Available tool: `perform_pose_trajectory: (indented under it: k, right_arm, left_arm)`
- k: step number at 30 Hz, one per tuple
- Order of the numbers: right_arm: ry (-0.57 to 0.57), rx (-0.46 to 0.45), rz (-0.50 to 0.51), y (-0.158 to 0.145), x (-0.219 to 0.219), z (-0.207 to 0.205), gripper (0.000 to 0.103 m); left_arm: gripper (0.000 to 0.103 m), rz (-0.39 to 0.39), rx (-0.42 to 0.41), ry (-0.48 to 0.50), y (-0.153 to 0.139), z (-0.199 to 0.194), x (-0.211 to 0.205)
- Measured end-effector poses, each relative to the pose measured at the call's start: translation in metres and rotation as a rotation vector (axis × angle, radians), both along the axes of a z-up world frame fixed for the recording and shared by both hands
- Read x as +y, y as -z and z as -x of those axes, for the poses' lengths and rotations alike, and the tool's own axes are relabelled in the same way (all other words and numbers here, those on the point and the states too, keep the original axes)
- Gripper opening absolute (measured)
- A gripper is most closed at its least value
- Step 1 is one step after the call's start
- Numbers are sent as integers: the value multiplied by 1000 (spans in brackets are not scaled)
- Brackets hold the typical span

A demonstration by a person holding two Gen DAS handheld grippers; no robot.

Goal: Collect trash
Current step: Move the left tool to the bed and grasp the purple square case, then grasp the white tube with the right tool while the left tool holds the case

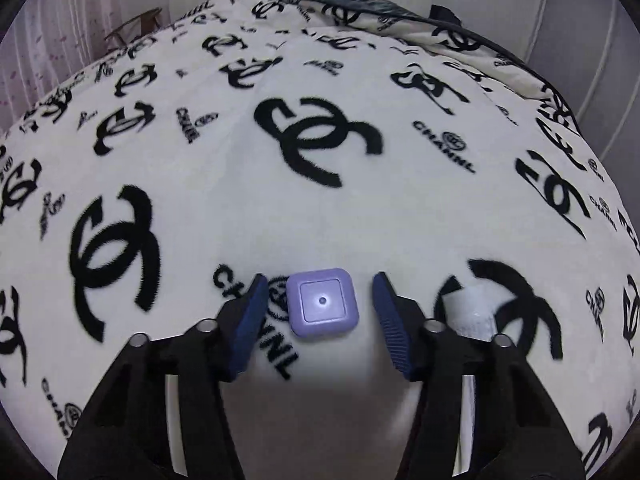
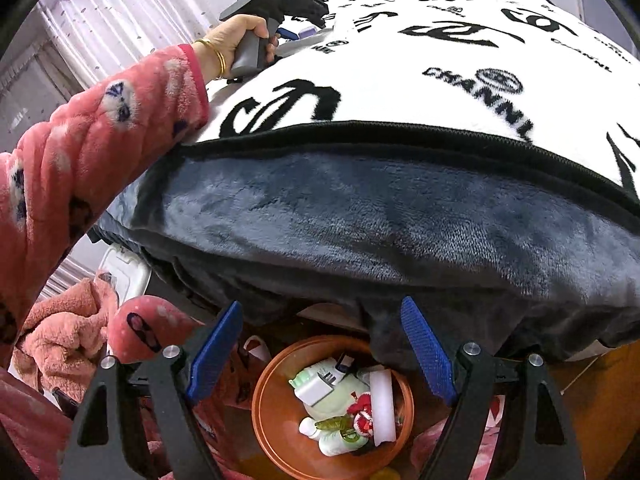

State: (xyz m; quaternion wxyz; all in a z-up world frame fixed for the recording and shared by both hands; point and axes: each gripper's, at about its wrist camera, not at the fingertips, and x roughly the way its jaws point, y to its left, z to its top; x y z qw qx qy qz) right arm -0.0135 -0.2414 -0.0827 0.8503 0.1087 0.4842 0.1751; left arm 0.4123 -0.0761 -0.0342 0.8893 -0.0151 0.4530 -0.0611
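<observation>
A small lilac square block (image 1: 322, 302) lies on the white logo-print blanket (image 1: 224, 208), right between the blue pads of my left gripper (image 1: 320, 286), which is open around it without touching. A white strip (image 1: 472, 312) lies just right of that gripper. My right gripper (image 2: 322, 308) is open and empty, hanging above an orange bin (image 2: 276, 412) that holds several pieces of trash, among them a white plug (image 2: 316, 388), a pale green bottle (image 2: 340, 438) and a white stick (image 2: 382, 404). The left gripper (image 2: 286, 34) and lilac block (image 2: 308, 32) also show far off in the right wrist view.
The bed's grey blanket edge (image 2: 360, 216) overhangs the bin. The person's arm in a pink sleeve (image 2: 92, 152) crosses the left. A pink fleece heap (image 2: 64, 332) and a white box (image 2: 124, 272) sit on the floor at the left. A grey headboard (image 1: 580, 40) stands behind.
</observation>
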Motion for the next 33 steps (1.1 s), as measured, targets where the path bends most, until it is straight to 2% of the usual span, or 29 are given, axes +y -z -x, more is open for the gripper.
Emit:
perform_pose_trajectory:
  k: [1, 3, 7, 10, 15, 17, 20, 23, 25, 27, 31, 33]
  right_arm:
    - [0, 3, 1, 1, 0, 0, 80]
    - [1, 5, 6, 1, 0, 0, 80]
    - [10, -5, 10, -5, -1, 1, 80]
    - [-2, -32, 19, -18, 1, 1, 80]
    - [-47, -156, 71, -61, 9, -12, 80]
    - [-63, -221, 85, -80, 13, -26, 80]
    - [-82, -290, 107, -99, 20, -51, 80]
    - [-89, -354, 175, -114, 36, -99, 81]
    - [-87, -351, 215, -116, 45, -134, 81]
    - [-68, -323, 242, -113, 54, -180, 81]
    - [-28, -222, 276, -98, 69, -269, 68]
    - [-6, -199, 315, -89, 78, -298, 67]
  left_arm:
    - [46, 12, 8, -2, 1, -1, 1]
    - [34, 47, 8, -1, 1, -1, 6]
    - [33, 146, 5, 3, -2, 7, 25]
    - [33, 209, -20, 18, -17, 23, 41]
    - [33, 237, -103, 101, -55, 79, 66]
    - [33, 258, -126, 129, -66, 113, 79]
    - [33, 230, -158, 150, -72, 165, 96]
    - [33, 189, -166, 155, -68, 215, 108]
    - [33, 191, -163, 154, -62, 244, 117]
    - [33, 193, -162, 143, -55, 266, 124]
    - [33, 218, -135, 123, -43, 292, 135]
    - [33, 217, -128, 110, -39, 300, 138]
